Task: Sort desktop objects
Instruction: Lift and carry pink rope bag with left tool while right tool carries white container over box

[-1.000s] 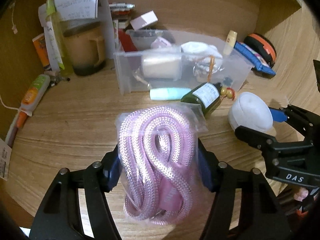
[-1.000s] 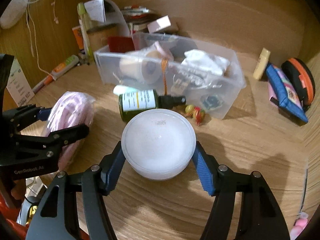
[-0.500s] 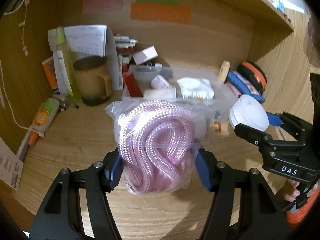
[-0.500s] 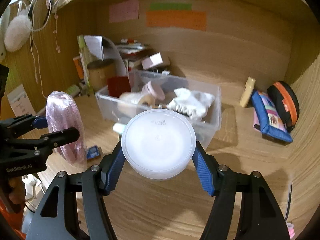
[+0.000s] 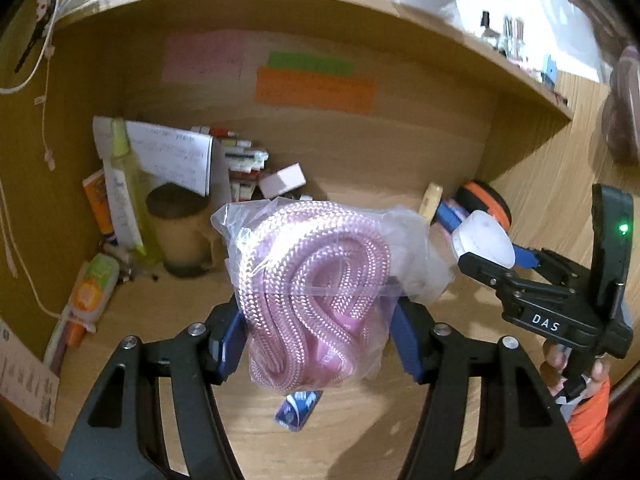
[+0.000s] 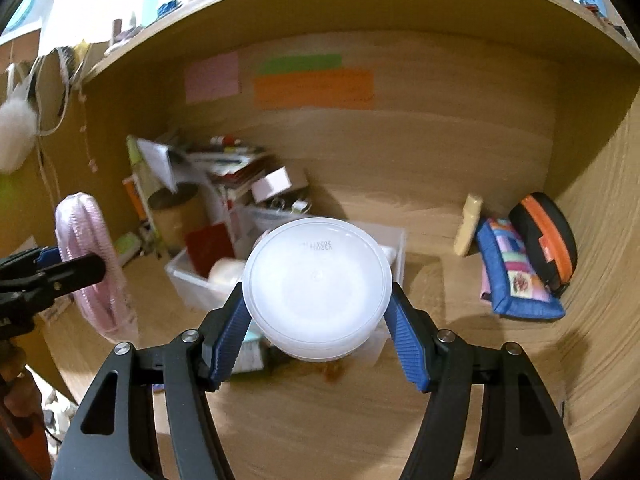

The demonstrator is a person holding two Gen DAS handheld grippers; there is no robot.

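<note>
Aloft, a bagged coil of pink braided rope (image 5: pixel 316 296) is clamped upright by the left gripper (image 5: pixel 316 344); a round white plastic tub (image 6: pixel 317 286) is pinched, flat face camera-ward, by the right gripper (image 6: pixel 318 344).

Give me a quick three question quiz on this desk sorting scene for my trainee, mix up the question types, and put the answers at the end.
1. True or false: the left gripper holds a bagged pink rope off the desk.
2. Multiple choice: what is clamped in the right gripper? A) a green bottle B) a round white container C) a blue pouch
3. Fill in: beyond the white container, on the desk, stands a clear plastic ____ that already has items in it.

Key: 1 true; 2 B; 3 bin
</note>
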